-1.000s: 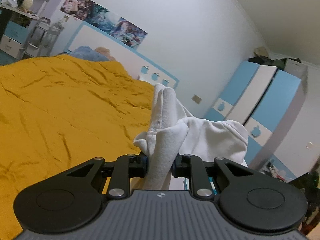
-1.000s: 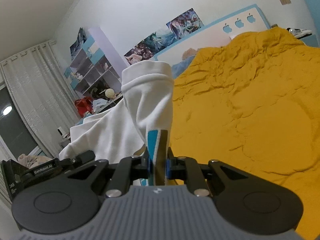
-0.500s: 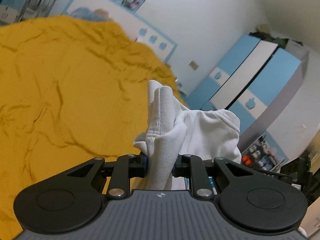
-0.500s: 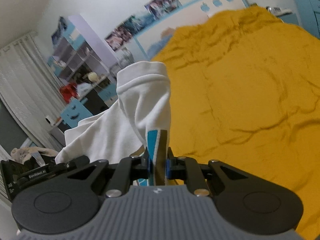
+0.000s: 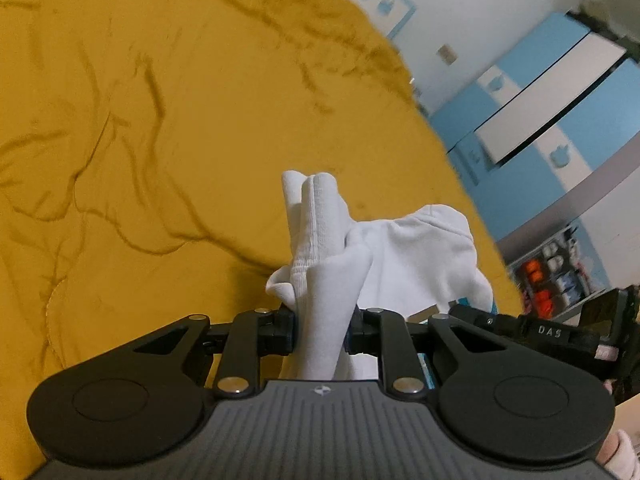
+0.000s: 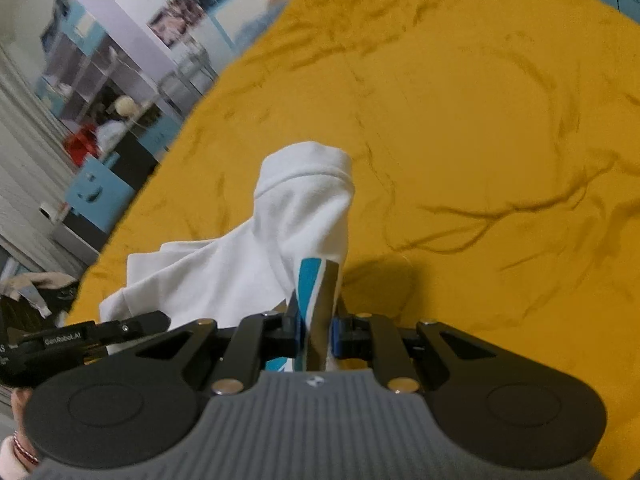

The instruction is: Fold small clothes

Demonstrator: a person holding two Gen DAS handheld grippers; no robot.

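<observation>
Laying the white garment (image 5: pixel 416 256) flat on the yellow bed (image 5: pixel 160 120) calls for level hands, since left gripper (image 5: pixel 322 332) and right gripper (image 6: pixel 316 328) each pinch a bunched edge above it.

We are in a home bedroom. A bed spread with a rumpled mustard-yellow quilt (image 5: pixel 168 128) fills most of both views. Beside it we see a blue-and-white wardrobe (image 5: pixel 560 92) with apple cut-outs, posters (image 6: pixel 180 20) on the white wall, open shelving (image 6: pixel 88 76) crowded with belongings, and pale curtains (image 6: pixel 20 184).
</observation>
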